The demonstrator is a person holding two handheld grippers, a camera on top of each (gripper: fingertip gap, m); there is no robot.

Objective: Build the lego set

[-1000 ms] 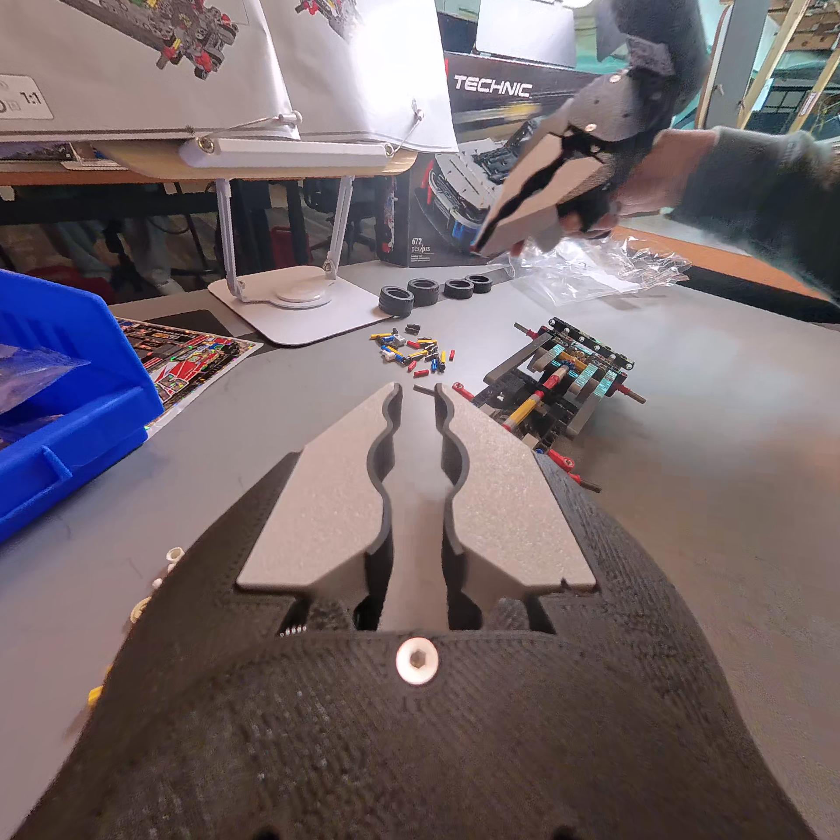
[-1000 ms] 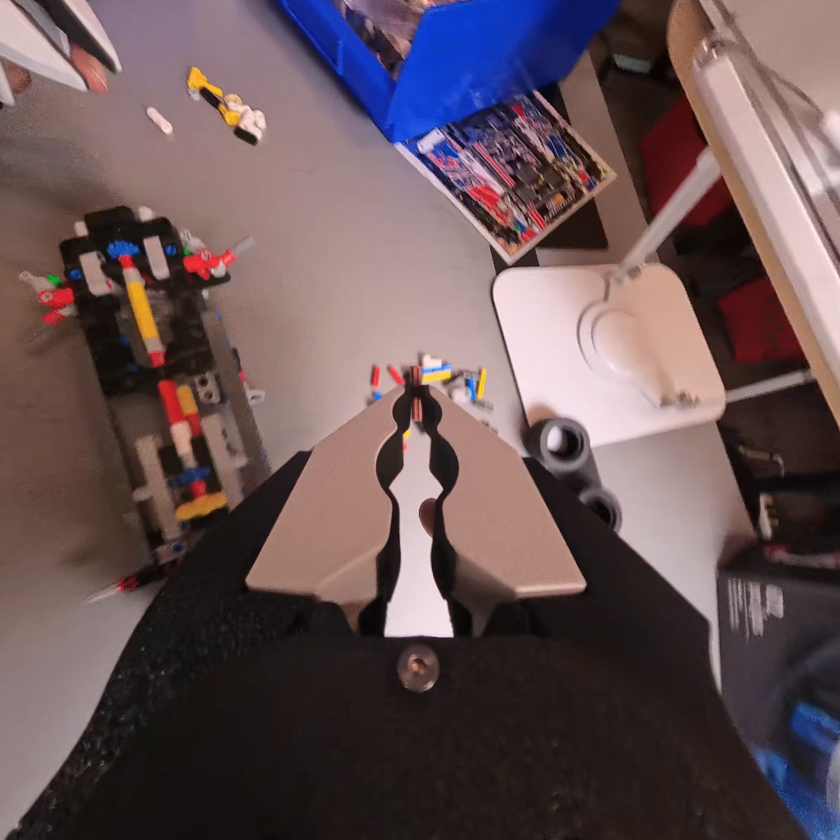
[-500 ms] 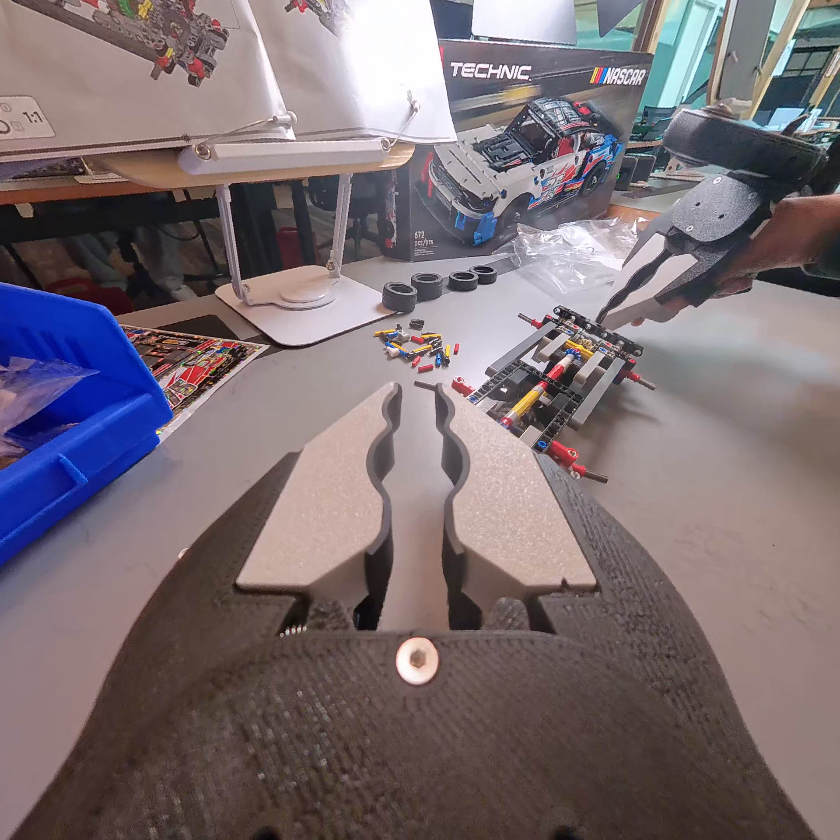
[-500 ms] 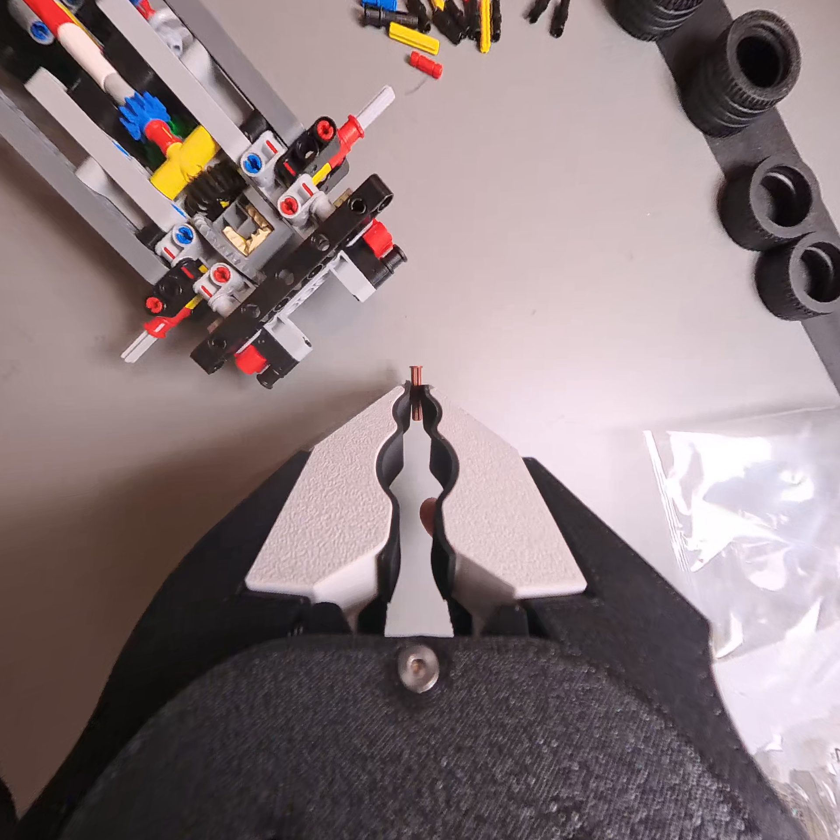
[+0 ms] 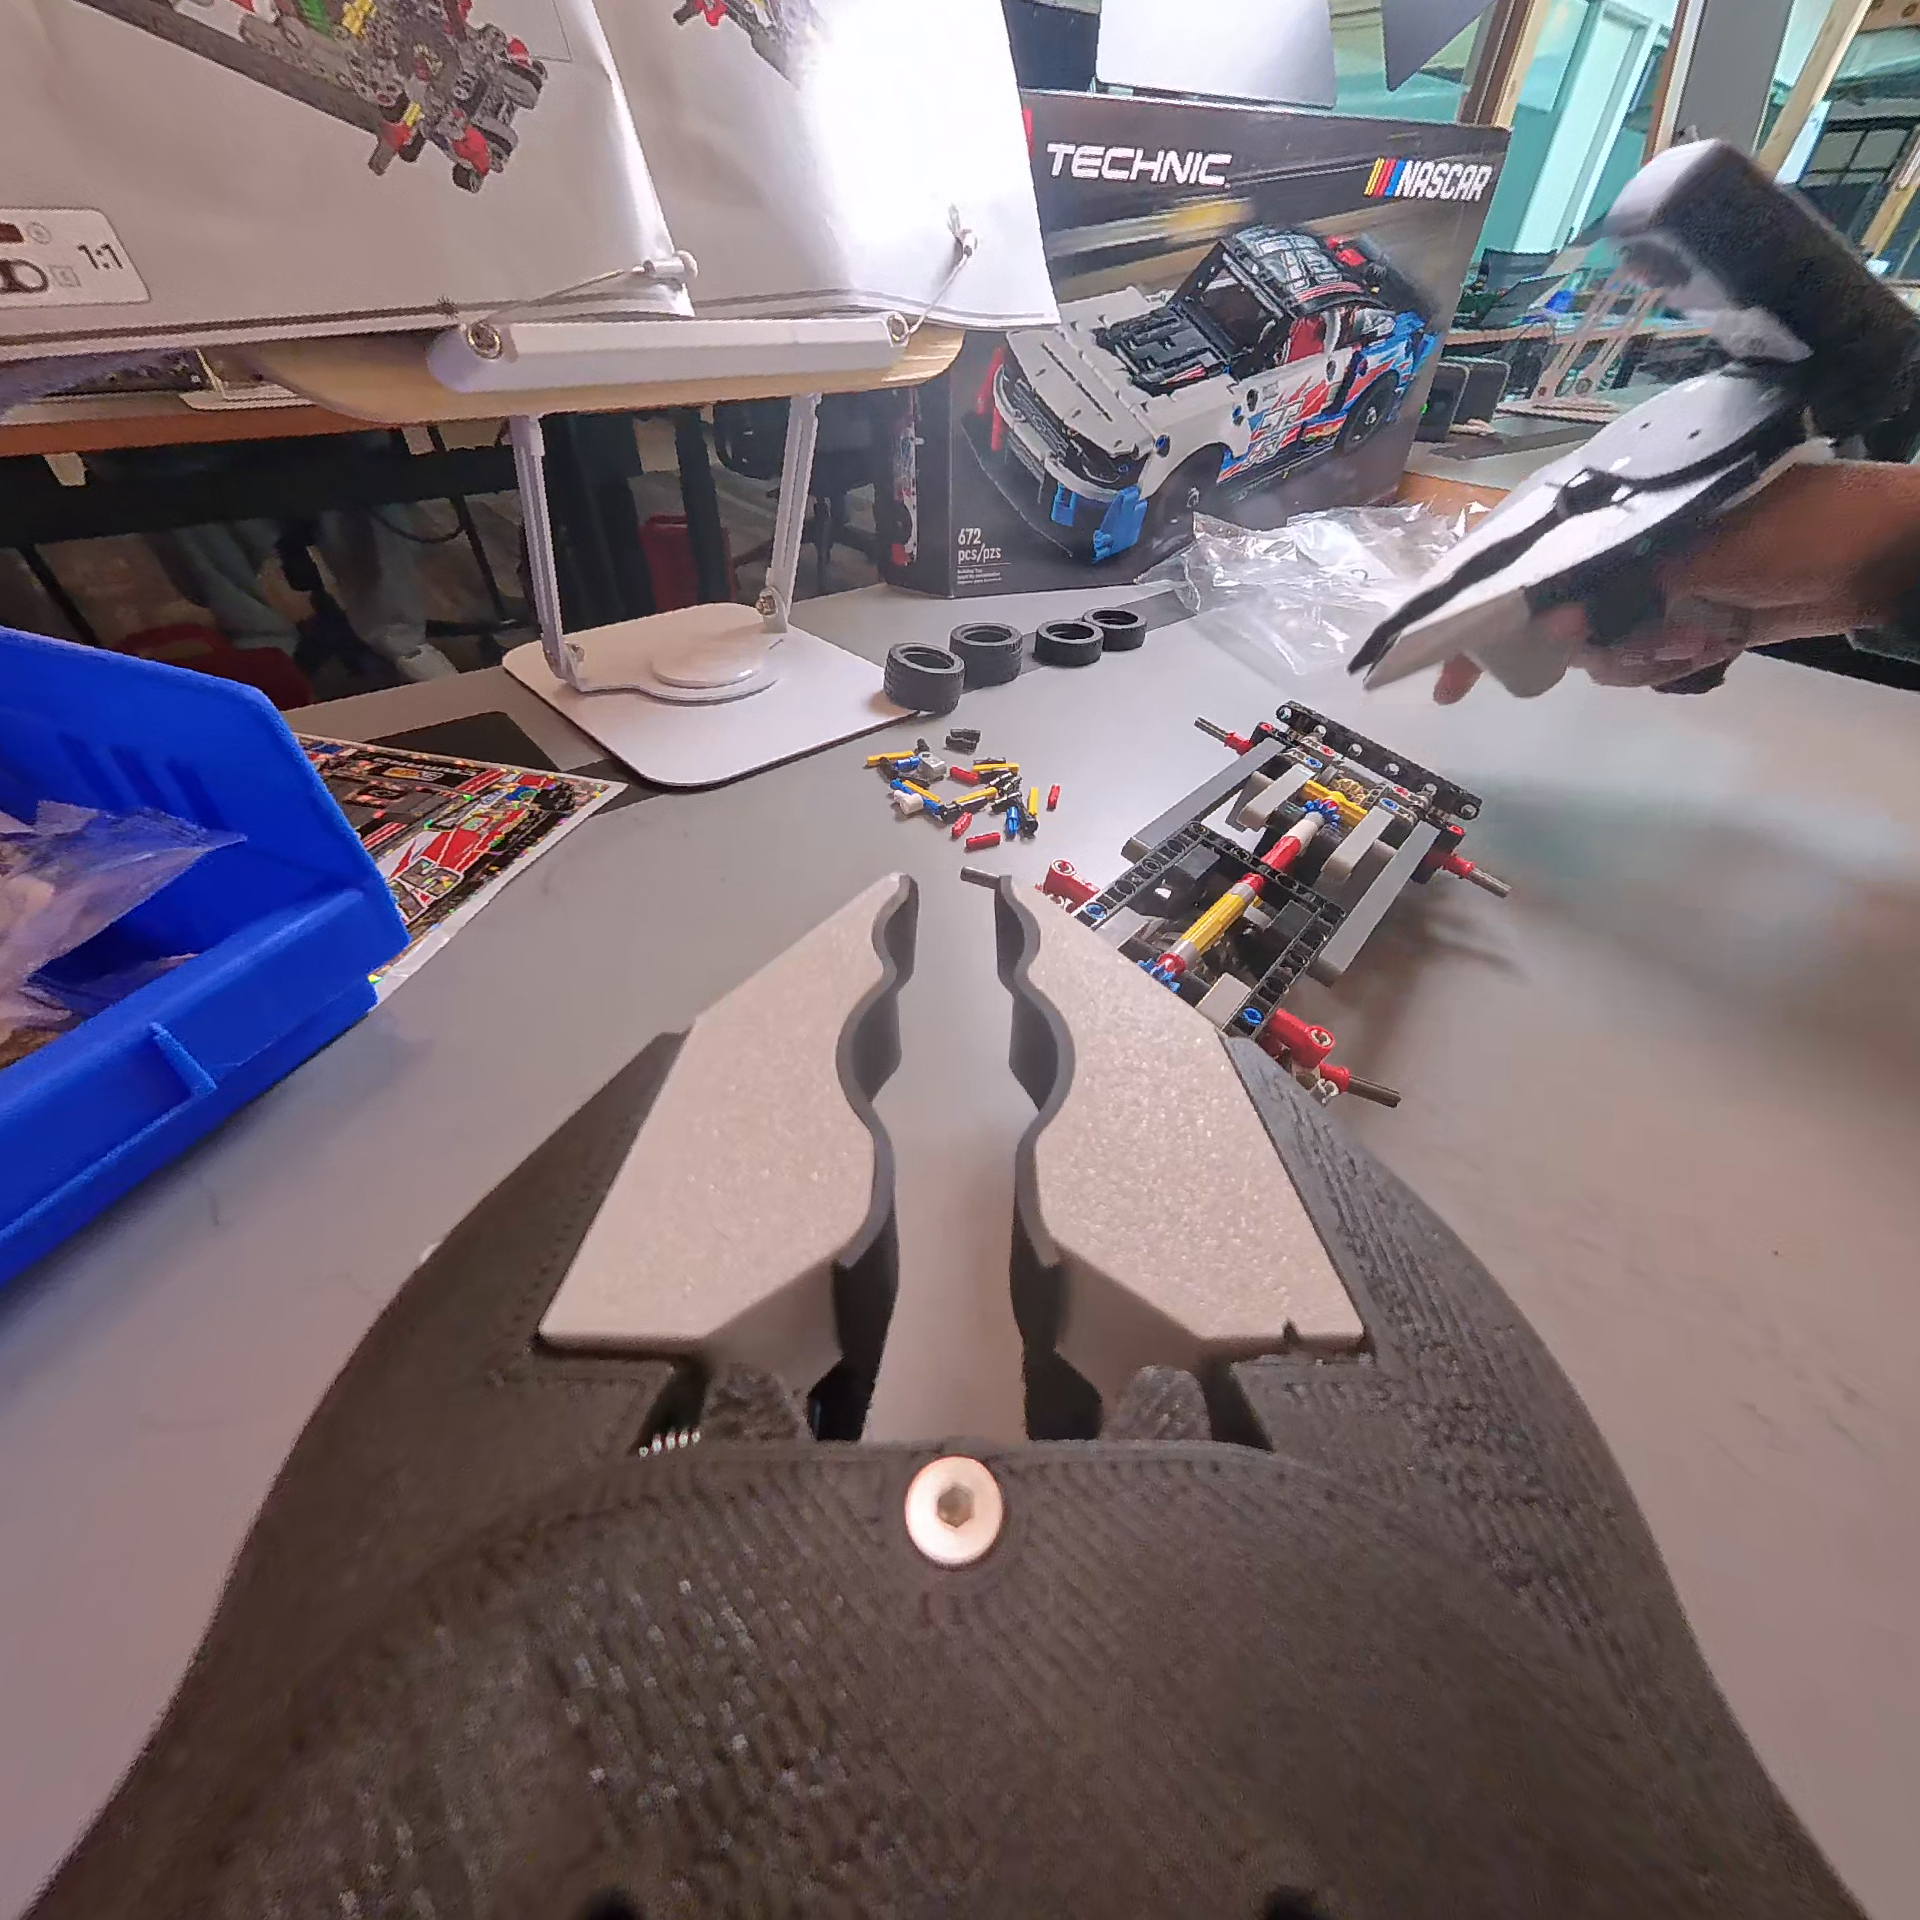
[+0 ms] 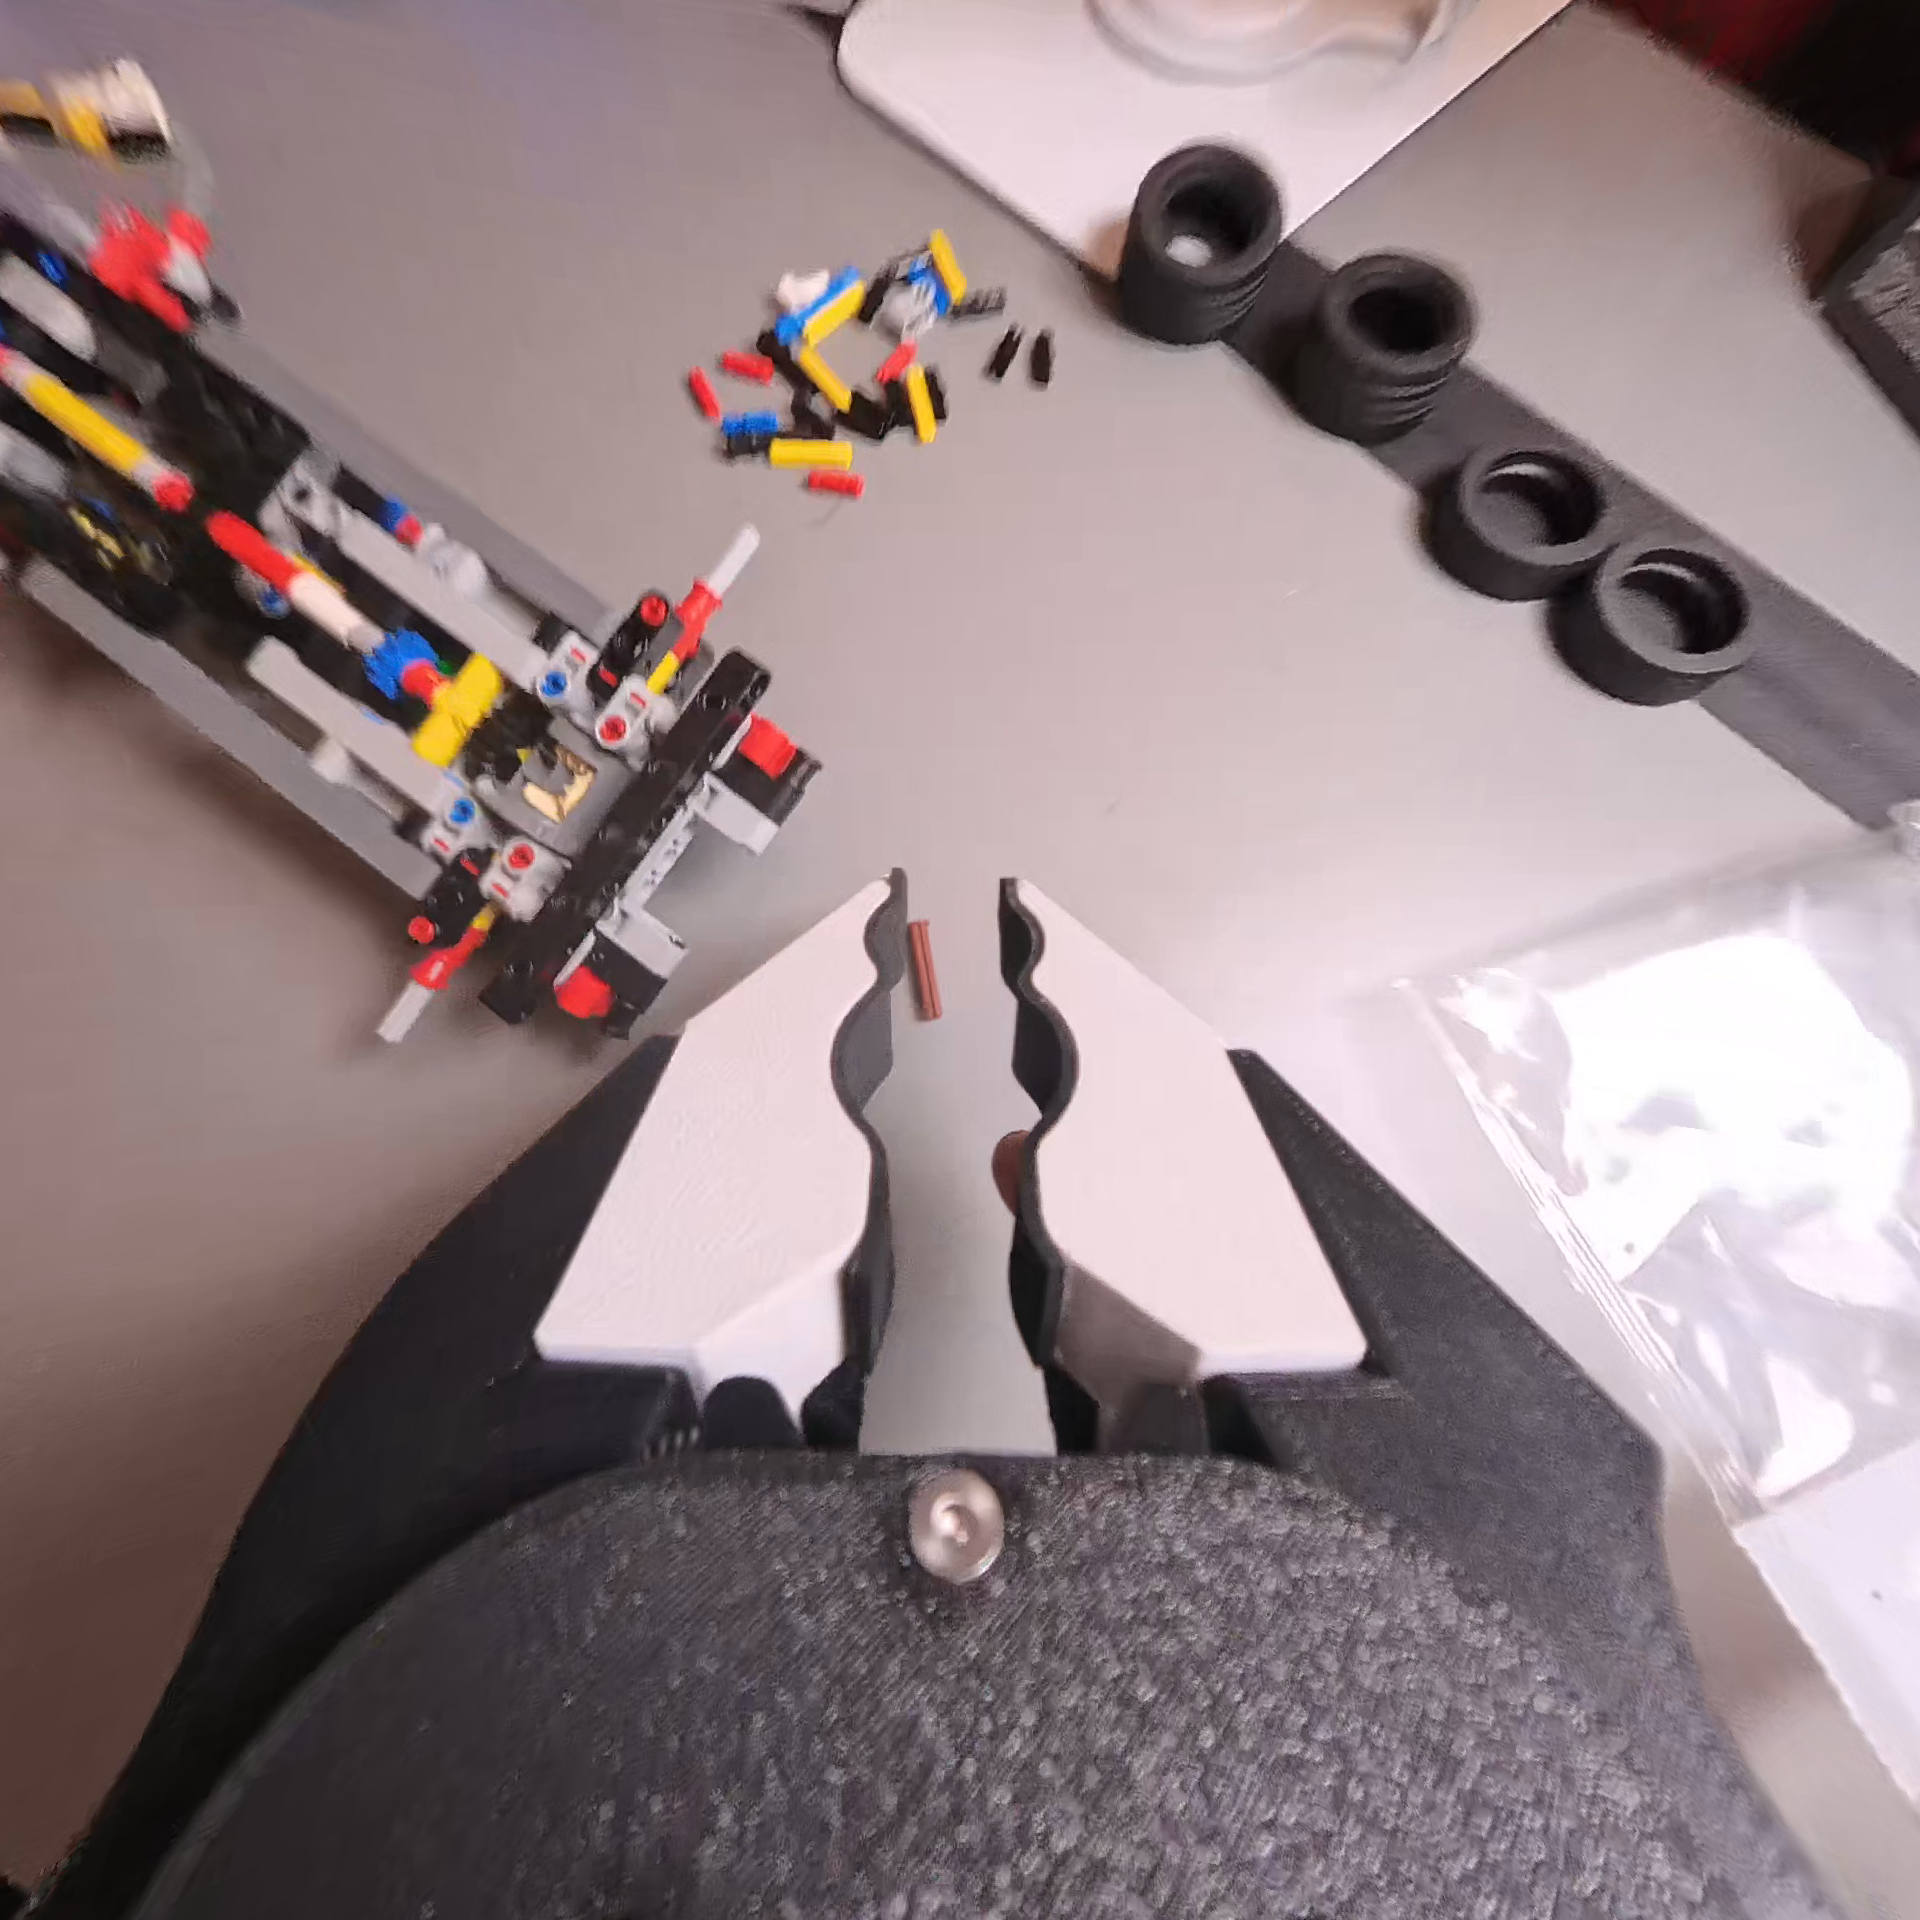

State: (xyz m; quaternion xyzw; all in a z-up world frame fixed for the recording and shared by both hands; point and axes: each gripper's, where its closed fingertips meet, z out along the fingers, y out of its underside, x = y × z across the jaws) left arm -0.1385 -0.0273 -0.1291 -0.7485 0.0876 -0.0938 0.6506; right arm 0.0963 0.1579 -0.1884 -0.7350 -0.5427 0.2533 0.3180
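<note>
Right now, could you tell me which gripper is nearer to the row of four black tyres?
The right gripper. It hangs above the table past the chassis, the tyres just ahead on its right. The left gripper sits farther back, the loose pins between it and the tyres.

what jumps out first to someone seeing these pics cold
The half-built lego chassis lies on the grey table, studded with red, yellow and blue parts. Just right of it, a small brown axle shows between the open jaws of the right gripper. Four black tyres stand in a row beyond.
</note>
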